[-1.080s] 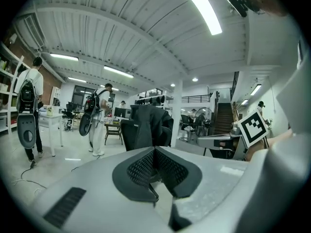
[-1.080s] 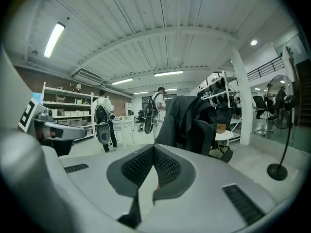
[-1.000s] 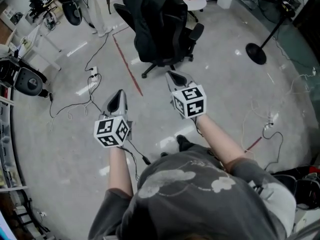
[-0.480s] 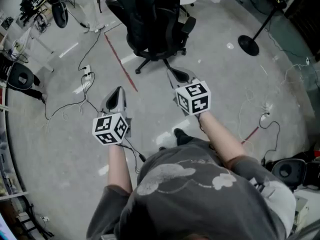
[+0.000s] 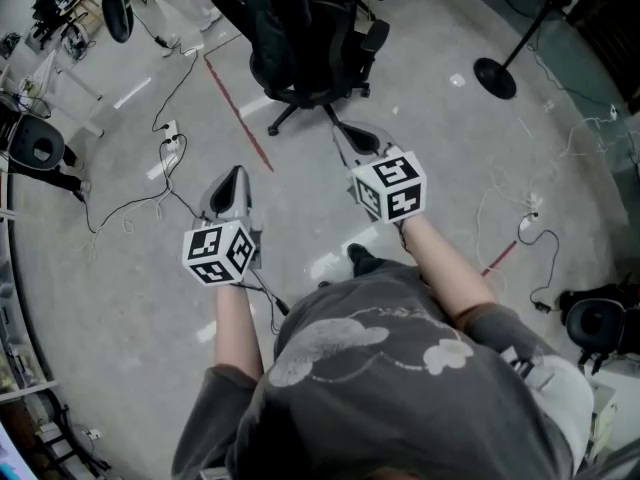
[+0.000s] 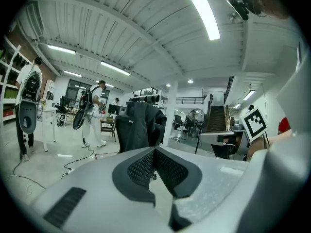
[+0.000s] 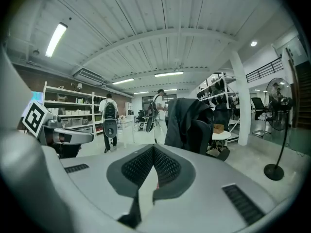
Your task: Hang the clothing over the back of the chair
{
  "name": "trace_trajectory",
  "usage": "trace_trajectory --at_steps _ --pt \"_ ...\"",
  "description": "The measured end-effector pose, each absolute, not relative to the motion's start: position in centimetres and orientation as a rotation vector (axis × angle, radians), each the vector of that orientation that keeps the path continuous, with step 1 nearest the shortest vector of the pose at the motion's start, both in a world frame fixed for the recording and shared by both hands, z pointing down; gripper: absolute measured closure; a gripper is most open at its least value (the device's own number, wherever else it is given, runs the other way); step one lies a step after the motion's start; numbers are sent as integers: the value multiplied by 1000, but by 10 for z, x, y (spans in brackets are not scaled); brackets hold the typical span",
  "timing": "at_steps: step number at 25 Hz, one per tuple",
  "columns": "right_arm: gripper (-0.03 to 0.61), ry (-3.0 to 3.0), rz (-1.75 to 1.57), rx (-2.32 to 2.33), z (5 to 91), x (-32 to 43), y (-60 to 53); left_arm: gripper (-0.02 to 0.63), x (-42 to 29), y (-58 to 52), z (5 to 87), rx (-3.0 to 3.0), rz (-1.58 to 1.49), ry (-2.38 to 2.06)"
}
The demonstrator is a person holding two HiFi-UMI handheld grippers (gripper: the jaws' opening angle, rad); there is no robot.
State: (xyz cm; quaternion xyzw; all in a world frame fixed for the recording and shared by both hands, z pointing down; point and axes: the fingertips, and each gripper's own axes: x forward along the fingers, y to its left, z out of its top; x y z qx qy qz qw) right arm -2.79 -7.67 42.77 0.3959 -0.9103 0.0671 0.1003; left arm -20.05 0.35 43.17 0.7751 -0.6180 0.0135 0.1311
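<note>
A black office chair (image 5: 305, 63) stands at the top of the head view with dark clothing (image 5: 285, 8) draped over its back. Both gripper views show it a few steps ahead: the chair (image 6: 127, 135) with the clothing (image 6: 143, 125), and the clothing (image 7: 182, 120) hanging down the backrest. My left gripper (image 5: 236, 173) and right gripper (image 5: 342, 130) are held above the bare floor, short of the chair and pointing toward it. Each has its jaws shut with nothing between them, as the left gripper (image 6: 154, 150) and right gripper (image 7: 153, 148) show close up.
A red tape line (image 5: 237, 118) runs across the grey floor, with cables (image 5: 140, 203) and a power strip (image 5: 166, 134) to the left. A round stand base (image 5: 494, 77) lies right of the chair. People (image 6: 95, 113) stand by desks beyond. A floor fan (image 7: 276, 125) stands at the right.
The chair with the clothing has slid up toward the top edge of the head view. Both grippers stay shut and empty, and the right one has shifted slightly right.
</note>
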Motion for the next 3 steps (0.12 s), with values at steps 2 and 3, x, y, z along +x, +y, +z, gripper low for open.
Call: trace_trajectory --at_steps 2,3 --pt "589 -2694 186 1164 426 -31 -74 612 -202 6 431 2252 33 -1796" --pt "589 -2696 181 1162 426 -32 -73 612 -204 7 430 2253 30 -1796"
